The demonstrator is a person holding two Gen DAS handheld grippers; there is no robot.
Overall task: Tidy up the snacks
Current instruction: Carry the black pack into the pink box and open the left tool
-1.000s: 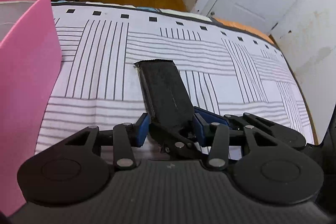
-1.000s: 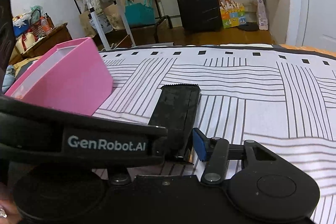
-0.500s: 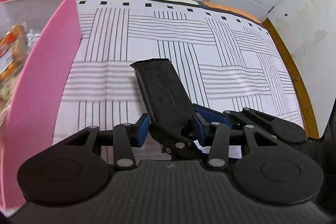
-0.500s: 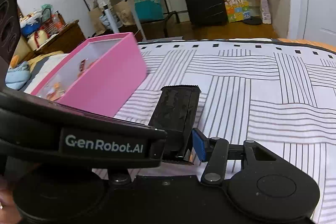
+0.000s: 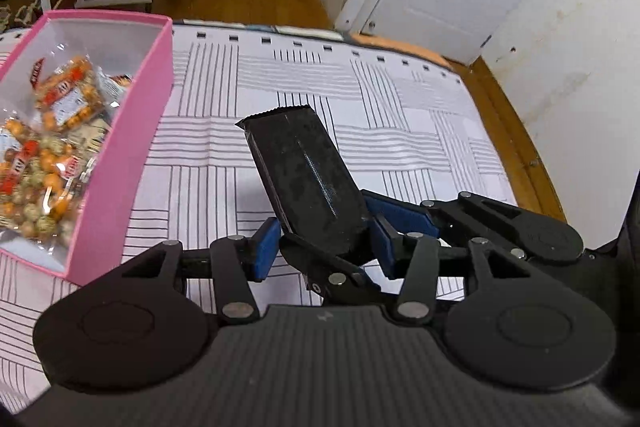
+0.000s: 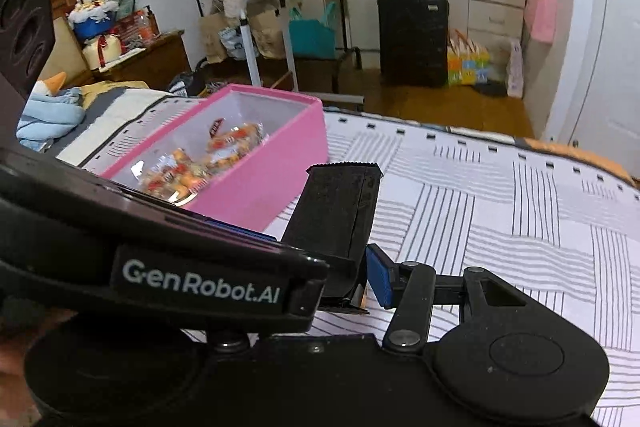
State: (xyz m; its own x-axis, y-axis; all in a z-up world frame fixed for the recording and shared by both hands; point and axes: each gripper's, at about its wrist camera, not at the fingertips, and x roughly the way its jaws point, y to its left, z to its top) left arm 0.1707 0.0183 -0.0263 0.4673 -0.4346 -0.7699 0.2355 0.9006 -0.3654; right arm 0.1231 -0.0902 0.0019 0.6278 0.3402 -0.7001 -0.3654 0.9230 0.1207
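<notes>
Black foil snack pkt (image 5: pixel 300 167) held by its end, ready to drop into pink cardboard box (image 5: pixel 132 155). R claw (image 6: pixel 352 279) clenched on it. L claw (image 5: pixel 324 243) jaws just opening around it, grip unclear.

Left wrist view: looks steeply down along its fingers over the striped bedcover (image 5: pixel 400 131), pink box (image 5: pixel 132 147) near left. Right wrist view: shallower, box (image 6: pixel 272 179) left, far wardrobe wall visible. Shared: black packet (image 5: pixel 308 179), box, suitcase (image 6: pixel 412 35).

One black snack packet (image 5: pixel 308 179) at centre frame; one pink box (image 5: pixel 132 163) at left holding several bags of orange snacks (image 5: pixel 48 147), too jumbled to count; two grippers.
</notes>
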